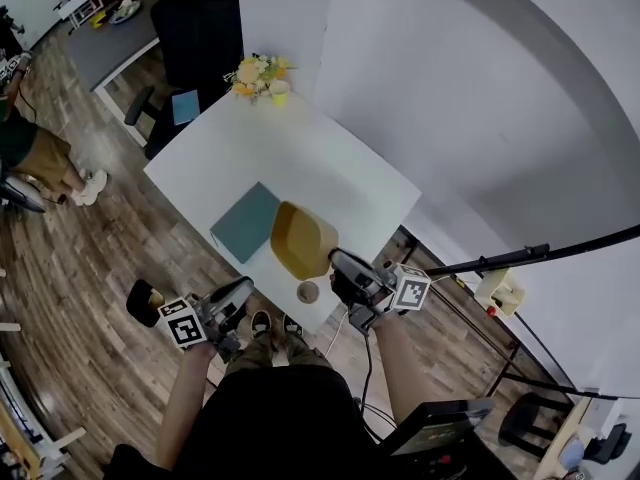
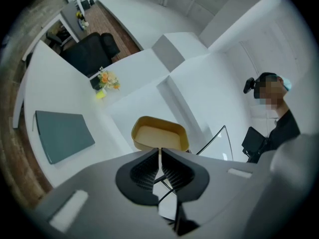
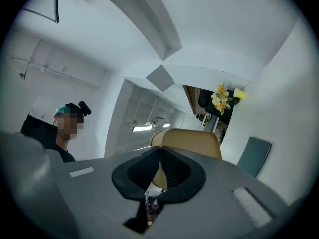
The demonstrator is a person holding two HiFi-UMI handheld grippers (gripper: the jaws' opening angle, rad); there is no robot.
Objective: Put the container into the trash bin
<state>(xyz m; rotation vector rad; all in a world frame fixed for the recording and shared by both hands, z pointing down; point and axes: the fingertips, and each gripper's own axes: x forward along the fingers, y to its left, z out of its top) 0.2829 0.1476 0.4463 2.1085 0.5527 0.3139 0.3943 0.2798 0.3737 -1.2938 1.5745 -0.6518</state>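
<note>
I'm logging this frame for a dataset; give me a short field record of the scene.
container: yellow, near edge of white table
right gripper: shut on the container's rim
left gripper: shut, empty, container ahead of it
teal mat: flat on table, beside container
flowers: table's far corner

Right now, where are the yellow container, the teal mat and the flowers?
yellow container (image 1: 300, 236), head view, middle of its yellow body.
teal mat (image 1: 245, 222), head view, middle of its top.
flowers (image 1: 257, 72), head view, the blooms.
</note>
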